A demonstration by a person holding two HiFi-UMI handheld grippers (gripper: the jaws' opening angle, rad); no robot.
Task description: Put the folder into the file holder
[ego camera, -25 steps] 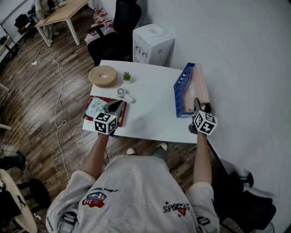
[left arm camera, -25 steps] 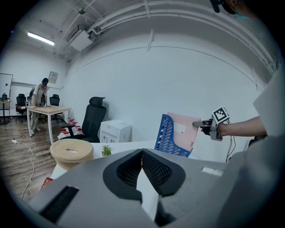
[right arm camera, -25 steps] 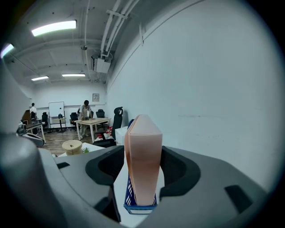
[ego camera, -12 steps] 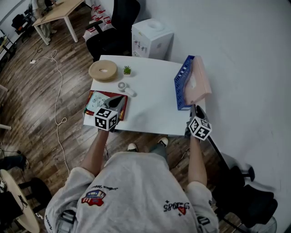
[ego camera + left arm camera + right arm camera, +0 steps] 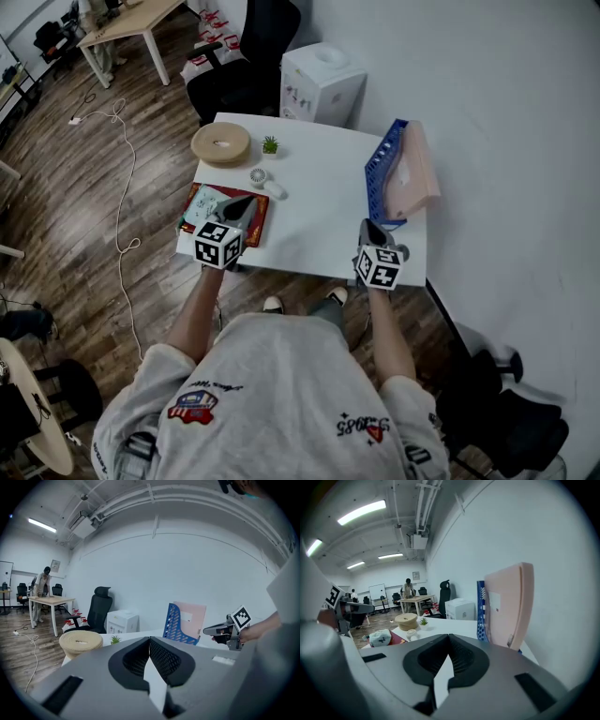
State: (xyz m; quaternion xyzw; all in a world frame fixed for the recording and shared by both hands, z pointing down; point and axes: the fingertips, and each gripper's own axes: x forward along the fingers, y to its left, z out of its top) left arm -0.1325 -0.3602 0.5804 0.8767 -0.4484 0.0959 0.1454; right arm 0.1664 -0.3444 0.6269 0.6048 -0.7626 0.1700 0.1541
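The pink folder [image 5: 419,173] stands upright in the blue mesh file holder [image 5: 381,178] at the white table's right edge, leaning toward the wall. It also shows in the left gripper view as the pink folder [image 5: 192,619] and in the right gripper view as the pink folder [image 5: 511,605], beside the holder [image 5: 481,611]. My right gripper [image 5: 368,228] hovers near the table's front edge, left of the holder's near end, apart from the folder, shut and empty. My left gripper [image 5: 244,204] is over the red book, shut with nothing in it.
On the table's left half lie a red book [image 5: 211,214] with a pale item on it, a small white fan [image 5: 260,178], a tiny potted plant [image 5: 270,144] and a round woven coil [image 5: 220,143]. A white cabinet [image 5: 323,80] and a black chair [image 5: 253,47] stand behind the table.
My right gripper has drawn back from the folder's near end, moved left toward the table's front edge, and its jaws have gone from wide to shut. The left gripper has stayed put.
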